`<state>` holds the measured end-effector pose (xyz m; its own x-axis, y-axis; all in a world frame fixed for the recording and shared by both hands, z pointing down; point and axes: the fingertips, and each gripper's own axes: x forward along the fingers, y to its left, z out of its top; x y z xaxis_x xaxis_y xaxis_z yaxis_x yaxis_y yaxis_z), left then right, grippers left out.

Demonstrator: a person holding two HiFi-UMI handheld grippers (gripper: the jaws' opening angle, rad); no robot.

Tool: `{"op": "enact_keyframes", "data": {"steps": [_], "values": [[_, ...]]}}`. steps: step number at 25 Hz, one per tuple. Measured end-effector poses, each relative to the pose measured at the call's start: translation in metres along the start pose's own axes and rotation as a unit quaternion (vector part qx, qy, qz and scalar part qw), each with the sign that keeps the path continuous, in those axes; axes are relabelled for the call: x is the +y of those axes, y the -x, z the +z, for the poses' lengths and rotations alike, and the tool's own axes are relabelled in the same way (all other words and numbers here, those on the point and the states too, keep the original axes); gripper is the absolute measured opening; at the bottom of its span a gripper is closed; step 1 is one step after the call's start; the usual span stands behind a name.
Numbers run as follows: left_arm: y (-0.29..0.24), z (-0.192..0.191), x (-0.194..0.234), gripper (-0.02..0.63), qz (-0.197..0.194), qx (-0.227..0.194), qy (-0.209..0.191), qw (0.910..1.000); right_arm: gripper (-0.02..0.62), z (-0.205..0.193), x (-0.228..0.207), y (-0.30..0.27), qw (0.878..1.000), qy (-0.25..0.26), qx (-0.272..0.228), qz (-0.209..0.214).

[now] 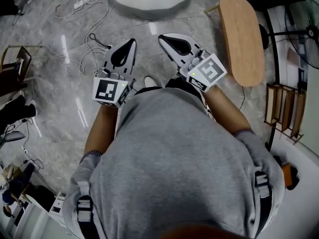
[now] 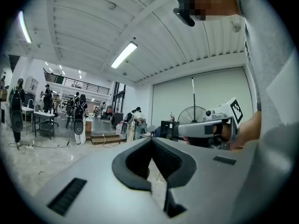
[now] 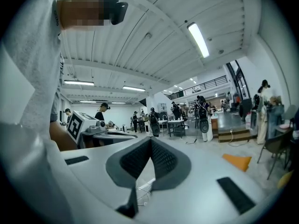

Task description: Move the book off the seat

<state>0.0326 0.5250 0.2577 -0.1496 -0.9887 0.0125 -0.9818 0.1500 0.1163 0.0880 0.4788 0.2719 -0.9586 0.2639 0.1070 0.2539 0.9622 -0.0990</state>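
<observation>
head view shows left gripper (image 1: 130, 44) and right gripper (image 1: 165, 39) closed, empty

Bare marble floor (image 1: 144, 54) is lying open straight ahead of the left gripper (image 1: 131, 43) and the right gripper (image 1: 162, 38), giving a clear lane toward 12 o'clock. At the far end of that lane the white seat (image 1: 164, 1) is standing across the way. Toward 10 and 11 o'clock, cables (image 1: 88, 34) are trailing over the floor. At 2 o'clock a wooden table (image 1: 241, 39) is closing off the right side, near the right gripper. Round at 3 o'clock a fan (image 1: 304, 44) and a wooden rack (image 1: 284, 108) are crowding the edge. At 9 o'clock a chair (image 1: 15, 66) is standing well apart. Only a narrow gap is separating the two grippers.
</observation>
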Motion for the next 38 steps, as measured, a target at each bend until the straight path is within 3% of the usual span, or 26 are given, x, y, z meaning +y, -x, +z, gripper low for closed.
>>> {"op": "enact_keyframes", "data": {"steps": [13, 15, 20, 23, 26, 33, 38], "values": [[0.011, -0.013, 0.017, 0.017, 0.017, 0.013, 0.01, 0.9997, 0.008, -0.008, 0.008, -0.012, 1.0, -0.008, 0.015, 0.003], [0.012, -0.016, 0.02, 0.029, 0.02, 0.019, 0.01, 0.9996, 0.062, -0.011, 0.007, -0.016, 1.0, -0.01, 0.021, 0.004], [0.013, -0.02, 0.025, 0.226, 0.018, 0.026, 0.018, 0.9993, 0.197, -0.013, 0.005, -0.021, 1.0, -0.013, 0.027, -0.002], [0.015, -0.022, 0.033, 0.291, 0.028, 0.028, 0.021, 0.999, 0.272, -0.018, 0.003, -0.027, 0.999, -0.024, 0.031, -0.005], [0.019, -0.024, 0.04, 0.301, 0.038, 0.031, 0.02, 0.9986, 0.302, -0.024, 0.001, -0.032, 0.999, -0.033, 0.04, -0.006], [0.021, -0.05, 0.06, 0.299, 0.061, 0.067, 0.069, 0.9935, 0.302, -0.041, 0.0, -0.048, 0.996, -0.049, 0.08, -0.007], [0.019, -0.066, 0.072, 0.299, 0.079, 0.09, 0.079, 0.9896, 0.302, -0.053, -0.011, -0.054, 0.992, -0.062, 0.106, -0.018]]}}
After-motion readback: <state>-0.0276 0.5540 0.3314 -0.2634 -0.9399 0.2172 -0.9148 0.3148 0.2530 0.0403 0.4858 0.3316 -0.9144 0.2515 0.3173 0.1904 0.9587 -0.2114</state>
